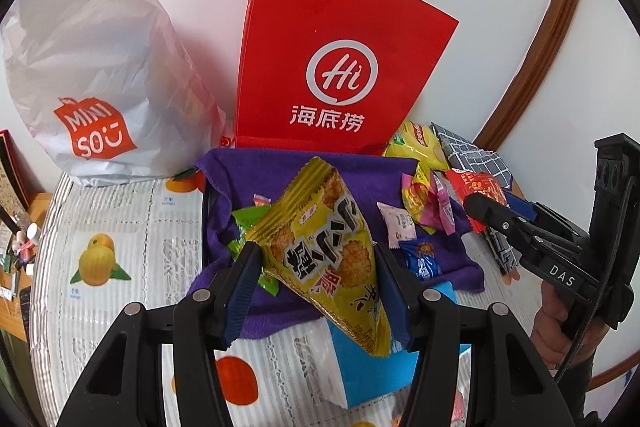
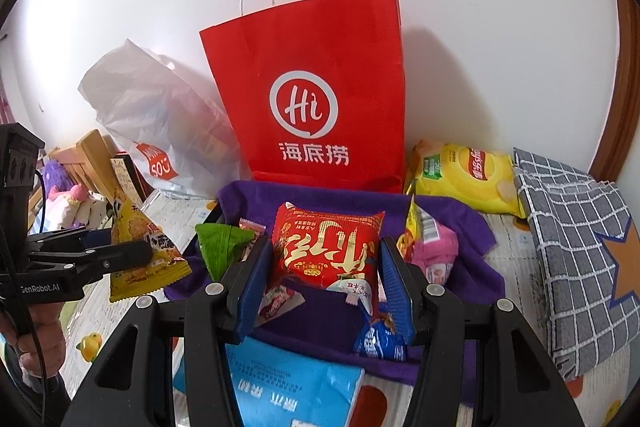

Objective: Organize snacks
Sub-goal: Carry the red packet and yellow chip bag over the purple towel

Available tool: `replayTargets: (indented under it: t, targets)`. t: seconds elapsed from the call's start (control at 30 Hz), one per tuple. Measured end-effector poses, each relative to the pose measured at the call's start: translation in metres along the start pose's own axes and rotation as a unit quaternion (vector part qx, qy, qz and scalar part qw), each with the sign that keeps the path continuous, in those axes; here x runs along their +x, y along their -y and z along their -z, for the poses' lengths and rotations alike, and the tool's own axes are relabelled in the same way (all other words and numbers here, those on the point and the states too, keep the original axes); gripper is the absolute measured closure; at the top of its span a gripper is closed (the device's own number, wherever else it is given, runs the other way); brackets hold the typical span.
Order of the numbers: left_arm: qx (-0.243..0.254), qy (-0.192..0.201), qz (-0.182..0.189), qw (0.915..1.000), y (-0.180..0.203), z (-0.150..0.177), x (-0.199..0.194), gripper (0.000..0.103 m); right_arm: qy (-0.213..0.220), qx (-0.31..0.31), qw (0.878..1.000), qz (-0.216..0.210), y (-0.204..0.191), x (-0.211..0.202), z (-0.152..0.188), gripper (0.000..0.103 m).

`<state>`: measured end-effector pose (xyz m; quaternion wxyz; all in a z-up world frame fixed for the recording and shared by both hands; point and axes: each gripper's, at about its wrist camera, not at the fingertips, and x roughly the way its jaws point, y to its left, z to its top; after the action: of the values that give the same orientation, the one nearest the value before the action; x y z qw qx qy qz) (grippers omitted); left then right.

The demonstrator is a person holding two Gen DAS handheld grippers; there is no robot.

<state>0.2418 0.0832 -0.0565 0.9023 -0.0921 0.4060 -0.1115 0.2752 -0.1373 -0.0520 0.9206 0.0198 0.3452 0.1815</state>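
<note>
My left gripper (image 1: 316, 263) is shut on a yellow triangular snack packet (image 1: 328, 247), held above a purple cloth (image 1: 360, 179); the same packet (image 2: 140, 251) shows at the left of the right wrist view. My right gripper (image 2: 324, 267) is shut on a red snack packet (image 2: 326, 247), whose red end (image 1: 480, 187) shows in the left wrist view beside the right gripper's fingers (image 1: 492, 211). Several small snacks lie on the cloth: a green packet (image 2: 220, 247), a pink one (image 2: 436, 251), a blue one (image 2: 378, 339). A red paper bag (image 2: 316, 91) stands upright behind them.
A white plastic bag (image 1: 92, 67) leans against the wall at the left. A yellow chips bag (image 2: 468, 175) and a grey checked cloth (image 2: 576, 247) lie at the right. A blue tissue pack (image 2: 288, 391) sits nearest me. A fruit-print tablecloth (image 1: 112, 227) covers the table.
</note>
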Motion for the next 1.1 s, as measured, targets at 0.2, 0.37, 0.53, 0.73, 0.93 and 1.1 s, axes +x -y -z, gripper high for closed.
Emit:
replayTargets:
  t: [0.2,0.37,0.53,0.73,0.93,1.1]
  targets:
    - [-0.007,-0.003,0.002,1.0,-0.003,-0.01,0.011,0.048,0.004,-0.005,1.0,-0.006,-0.001,0.011,-0.01,0.05]
    - [-0.009,-0.009,0.0,0.9999,-0.006,-0.015,0.022,0.048,0.003,-0.012,1.0,-0.011,-0.004,0.023,-0.015,0.05]
    - [-0.015,-0.007,-0.003,0.9999,-0.014,-0.021,0.028,0.048,0.002,-0.008,1.0,-0.013,-0.001,0.034,-0.018,0.05]
    - [-0.023,-0.006,-0.009,0.9997,-0.027,-0.027,0.033,0.048,0.002,0.0,1.0,-0.01,0.006,0.043,-0.022,0.05]
    - [-0.025,-0.015,-0.013,0.9995,-0.031,-0.03,0.046,0.048,-0.005,0.005,1.0,-0.011,0.013,0.055,-0.02,0.05]
    - [-0.022,-0.022,-0.011,0.9995,-0.024,-0.036,0.057,0.048,-0.024,0.004,1.0,-0.017,0.016,0.07,-0.015,0.05]
